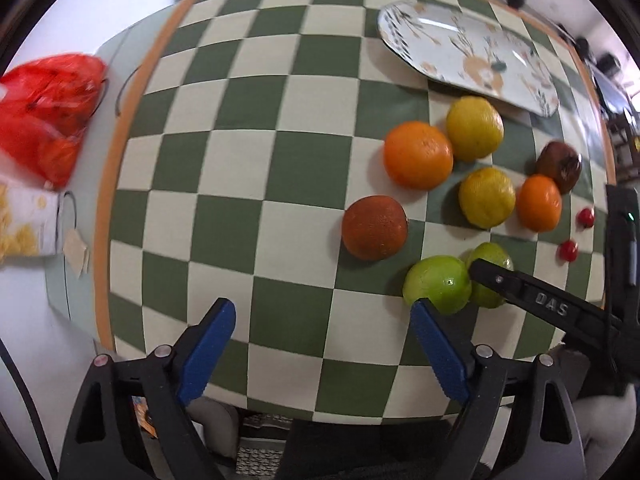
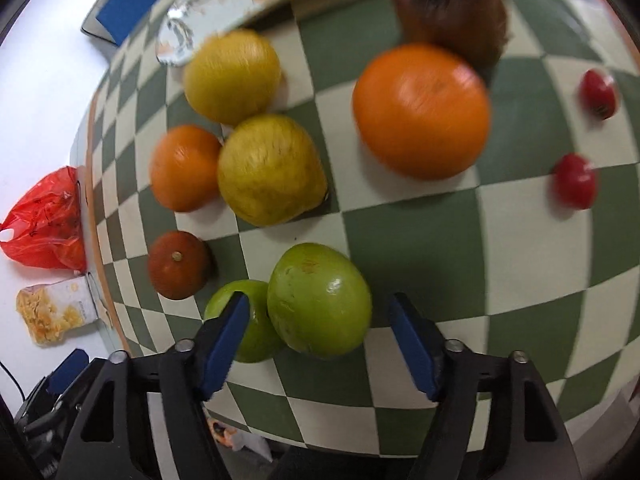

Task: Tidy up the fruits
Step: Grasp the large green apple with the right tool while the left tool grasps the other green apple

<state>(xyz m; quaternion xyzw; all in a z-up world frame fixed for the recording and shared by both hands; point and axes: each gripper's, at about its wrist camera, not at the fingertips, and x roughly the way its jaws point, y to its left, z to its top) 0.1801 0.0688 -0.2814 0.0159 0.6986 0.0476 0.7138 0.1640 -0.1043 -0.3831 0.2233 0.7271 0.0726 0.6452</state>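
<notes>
The counter [image 2: 416, 248] wears a green-and-cream checked cloth, and its near edge drops away just under both pairs of tongs, so you have little margin behind you and plenty ahead.

Your right tongs [image 2: 318, 344] stand wide open with nothing held, and the larger green fruit [image 2: 320, 300] sits between the blue pads, slightly ahead of them. A second green fruit [image 2: 244, 320] touches it on the left, right against the left pad. Expect both to be firm, smooth and a bit slick; close across the widest part of the belly, not the crown, or it may squirt out. The left pad has little room beside the neighbour, so you will probably nudge it.

Your left tongs [image 1: 324, 344] are also wide open and empty, over bare cloth, with the green pair off to their right.

Farther ahead of the right tongs lie a dark reddish-brown fruit [image 2: 178, 264] to the left, a yellow citrus [image 2: 270, 170] touching an orange [image 2: 186, 168], and a big orange [image 2: 420, 110] ahead-right. These look heavier and dimpled, so grip should be easier. Two small red fruits [image 2: 574, 180] sit well right, light and likely to roll. Beyond is a dark, wrinkled fruit [image 2: 448, 8], probably soft: squeeze gently.

Farthest, the patterned plate [image 1: 468, 52] lies empty past the cluster, a clear lift over the fruit.
</notes>
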